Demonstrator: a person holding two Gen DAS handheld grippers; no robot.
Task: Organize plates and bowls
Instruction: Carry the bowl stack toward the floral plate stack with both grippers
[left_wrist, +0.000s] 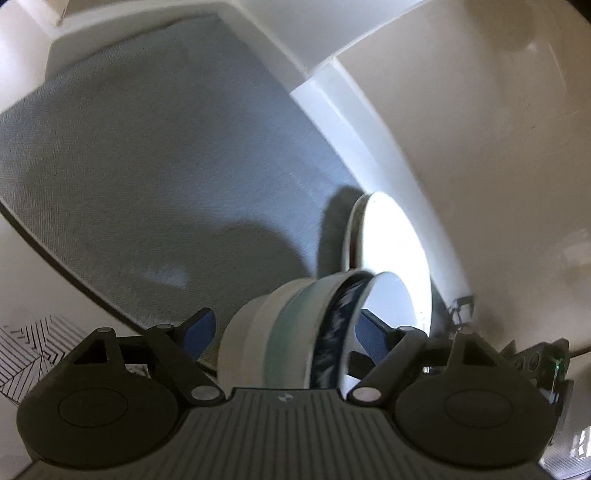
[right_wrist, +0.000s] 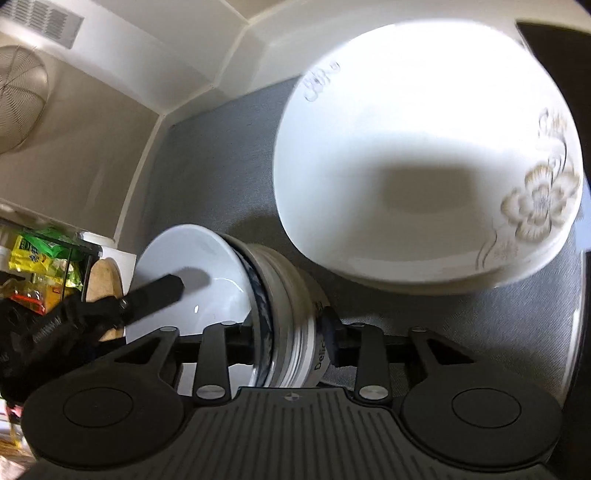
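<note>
the stack of bowls (right_wrist: 291, 295) lies on its side between the fingers of the right tongs (right_wrist: 279, 321). one pad presses the foot of the outermost bowl by its printed lettering, and the other finger sits inside the open mouth, so these tongs are clamped on the stack. ahead and to the right of them a large floral plate (right_wrist: 424, 147) fills much of the view, its rim just beside the bowls, with another plate edge showing beneath it. it blocks the way on that side.

the left tongs (left_wrist: 285, 321) stand wide apart with the same stack between their blue pads. the right pad is within the bowl's mouth and the left pad is close by the white foot. i cannot tell whether either pad presses. just ahead and to their right, white plates (left_wrist: 391, 243) show edge-on against a pale wall (left_wrist: 480, 129).

only the right view shows the plate's gold flowers, a black finger (right_wrist: 159, 291) of the left tongs reaching into the bowl from the left, and the clutter far left: yellow and green packets (right_wrist: 37, 254), a wooden board (right_wrist: 105, 280), a wire fan guard (right_wrist: 18, 99) and a vent grille (right_wrist: 48, 18). only the left view shows a line-patterned surface (left_wrist: 26, 343) at lower left.

the grey mat (left_wrist: 147, 166) is bare ahead and left of the left tongs, bounded by a raised white border (left_wrist: 332, 92) at its far edge.
</note>
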